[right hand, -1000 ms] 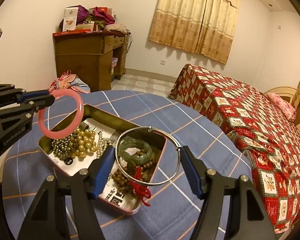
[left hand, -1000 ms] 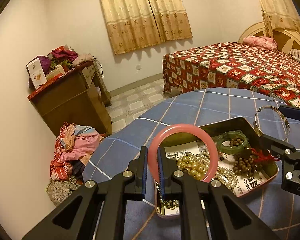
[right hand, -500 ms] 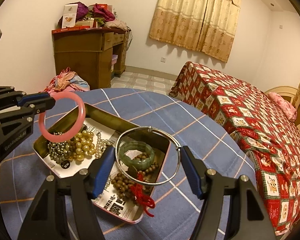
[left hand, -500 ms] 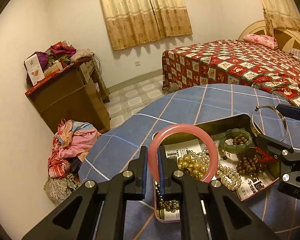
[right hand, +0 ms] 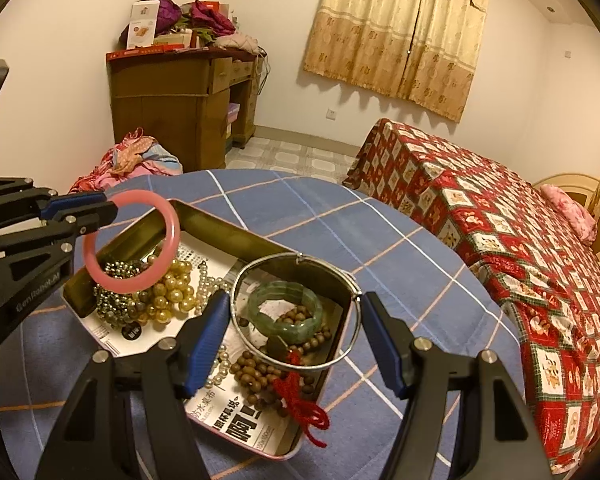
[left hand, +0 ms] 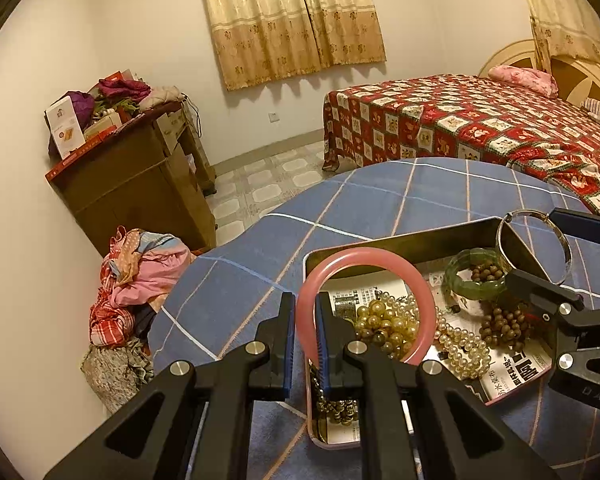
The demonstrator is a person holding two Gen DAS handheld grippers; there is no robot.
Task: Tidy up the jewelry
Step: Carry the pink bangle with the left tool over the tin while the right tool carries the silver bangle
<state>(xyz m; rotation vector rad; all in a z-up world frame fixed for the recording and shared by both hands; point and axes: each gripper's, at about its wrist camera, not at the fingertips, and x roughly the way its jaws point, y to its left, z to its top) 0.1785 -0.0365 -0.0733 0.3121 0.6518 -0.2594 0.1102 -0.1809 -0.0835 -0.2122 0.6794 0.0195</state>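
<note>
My left gripper [left hand: 305, 322] is shut on a pink bangle [left hand: 400, 266] and holds it upright over the left end of a rectangular metal tin [left hand: 432, 234]. It also shows in the right wrist view [right hand: 112, 210], with the pink bangle [right hand: 134, 284]. My right gripper [right hand: 294, 320] is shut on a thin silver bangle [right hand: 296, 258], held flat across its width over the tin's [right hand: 220, 228] right part. In the tin lie a green bangle [right hand: 284, 316], brown wooden beads [right hand: 256, 372] with a red tassel [right hand: 304, 408], gold beads [right hand: 168, 296] and white pearls [left hand: 458, 338].
The tin sits on a round table with a blue checked cloth [right hand: 380, 240]. A bed with a red patterned cover [right hand: 500, 224] is to the right. A wooden desk [right hand: 172, 96] piled with items and a heap of clothes [right hand: 132, 160] stand by the wall.
Both grippers have moved down and closer to the tin, each still holding its bangle. The tin looks larger and nearer in both views.
</note>
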